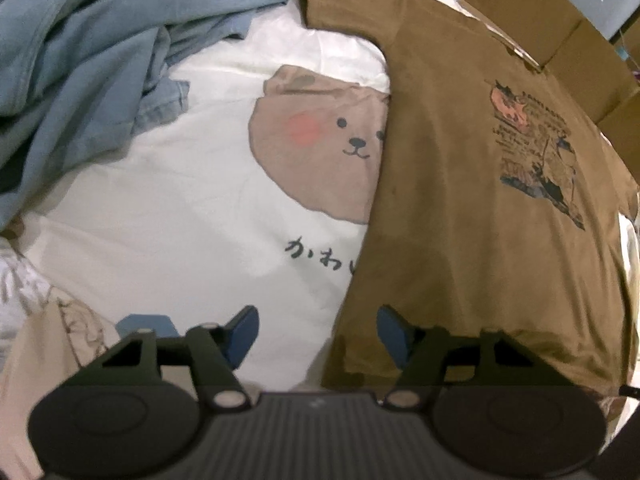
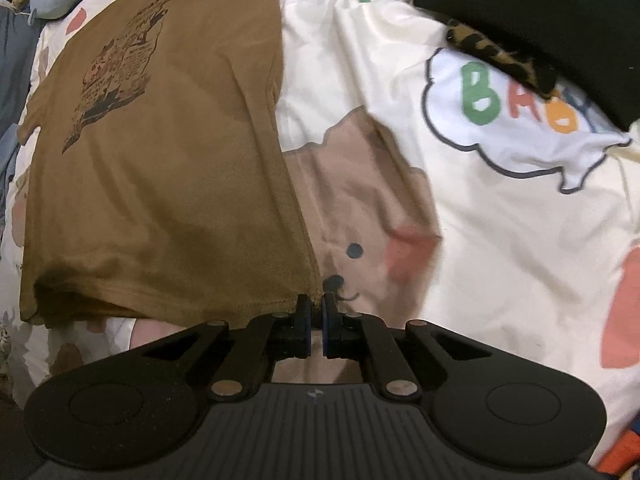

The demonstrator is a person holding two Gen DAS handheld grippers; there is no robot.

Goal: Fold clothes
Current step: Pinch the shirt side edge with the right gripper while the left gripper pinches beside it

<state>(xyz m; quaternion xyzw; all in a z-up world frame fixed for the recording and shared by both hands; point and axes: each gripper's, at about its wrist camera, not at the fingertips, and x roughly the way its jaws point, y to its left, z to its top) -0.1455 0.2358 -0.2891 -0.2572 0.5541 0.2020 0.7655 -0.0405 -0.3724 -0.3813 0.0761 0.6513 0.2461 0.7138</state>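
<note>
Black gripper housings fill the bottom of both frames and cut off whatever bedding lies under them.

Hidden or unclear, as we see it:
- Left view: brown T-shirt (image 1: 460, 200) covers the right edge of the bear face (image 1: 320, 148) printed on the white duvet (image 1: 180, 208), and cuts off the black Japanese lettering below it.
- Shirt's chest print (image 1: 540, 152) is too blurred to read in either view.
- Right view: shirt's upper end runs out of the top of the frame, and a black item with a leopard-pattern edge (image 2: 500, 56) overlaps the "BABY" bubble (image 2: 520, 120) at upper right.
- Blue garment pile (image 1: 80, 60) at upper left of the left view is cut by the frame edge.
- Cardboard boxes (image 1: 560, 20) at upper right are only partly in view.

Grippers:
- Left gripper (image 1: 318, 336): we see it wide open, holding nothing. Its left blue pad sits over bare duvet, its right pad over the shirt's lower left corner; we can't tell if either touches cloth.
- Right gripper (image 2: 316, 312): fingers nearly together with a narrow slit between the pads, tips at the shirt's (image 2: 160, 160) lower right hem corner. Hem edge meets the tips, but we can't tell whether cloth is actually pinched.

Pose: both grippers sit low at the hem end, pointing up the shirt's length. Shirt lies flat, print side up, on the duvet.
</note>
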